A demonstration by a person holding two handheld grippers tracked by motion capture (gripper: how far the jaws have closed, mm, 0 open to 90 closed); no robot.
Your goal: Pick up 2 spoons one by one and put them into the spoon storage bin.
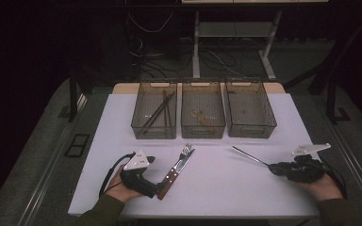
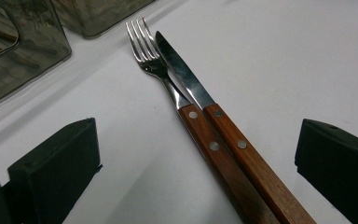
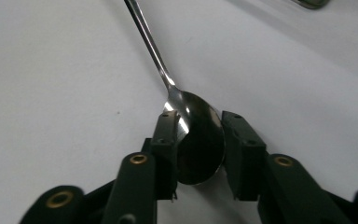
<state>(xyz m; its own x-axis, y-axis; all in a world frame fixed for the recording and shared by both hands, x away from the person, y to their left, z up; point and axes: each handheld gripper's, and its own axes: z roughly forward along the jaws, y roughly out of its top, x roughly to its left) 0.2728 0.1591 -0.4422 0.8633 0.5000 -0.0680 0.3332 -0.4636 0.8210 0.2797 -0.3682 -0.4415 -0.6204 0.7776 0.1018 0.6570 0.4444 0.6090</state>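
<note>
A fork (image 2: 151,60) and a knife (image 2: 186,79), both with wooden handles, lie side by side on the white table (image 1: 217,188), tips toward the bins. My left gripper (image 2: 200,140) is open, one jaw on each side of their handles and clear of them; in the high view it (image 1: 161,188) sits at the handle ends. A metal spoon (image 3: 151,46) lies at the right, handle pointing away. My right gripper (image 3: 200,117) is shut on the spoon's bowl, a pad against each edge, low over the table (image 1: 274,168).
Three smoky clear bins stand in a row at the back. The left bin (image 1: 154,127) holds dark sticks, the middle bin (image 1: 202,129) a wooden-handled utensil, and the right bin (image 1: 250,129) looks nearly bare. Bare white table lies between my hands.
</note>
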